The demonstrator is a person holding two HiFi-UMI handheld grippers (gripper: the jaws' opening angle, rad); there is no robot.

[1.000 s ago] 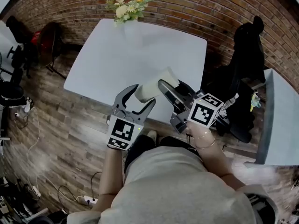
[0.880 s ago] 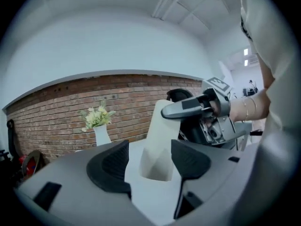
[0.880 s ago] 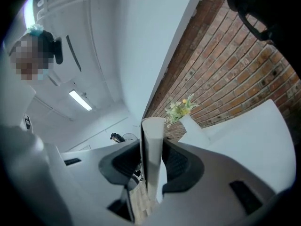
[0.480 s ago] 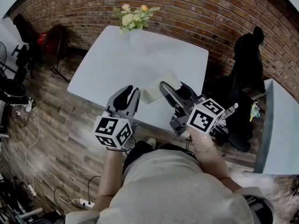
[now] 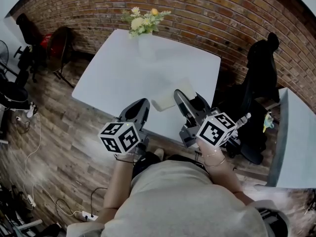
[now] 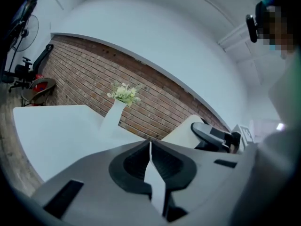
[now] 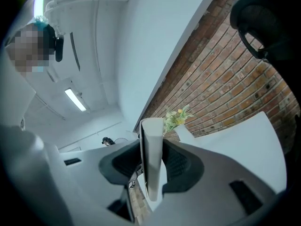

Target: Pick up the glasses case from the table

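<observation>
The cream glasses case [image 5: 169, 98] is held off the white table [image 5: 148, 63] near its front edge, and my right gripper [image 5: 185, 98] is shut on it. In the right gripper view the case [image 7: 152, 159] stands on edge, clamped between the two dark pads [image 7: 183, 166]. My left gripper [image 5: 140, 104] hovers just left of the case, apart from it, shut with nothing between its jaws. The left gripper view shows its jaws [image 6: 149, 147] pressed together, with the case [image 6: 183, 128] and the right gripper off to the right.
A white vase of flowers [image 5: 141, 22] stands at the table's far edge, against the brick wall. A black chair draped with dark clothing [image 5: 261, 68] stands to the right, with a second white table [image 5: 296, 132] beyond it. More chairs [image 5: 29, 33] sit at the left on the wooden floor.
The left gripper's jaws went from wide open around the case's end to shut, and it rolled and drew back to the left. The right gripper kept its hold on the case.
</observation>
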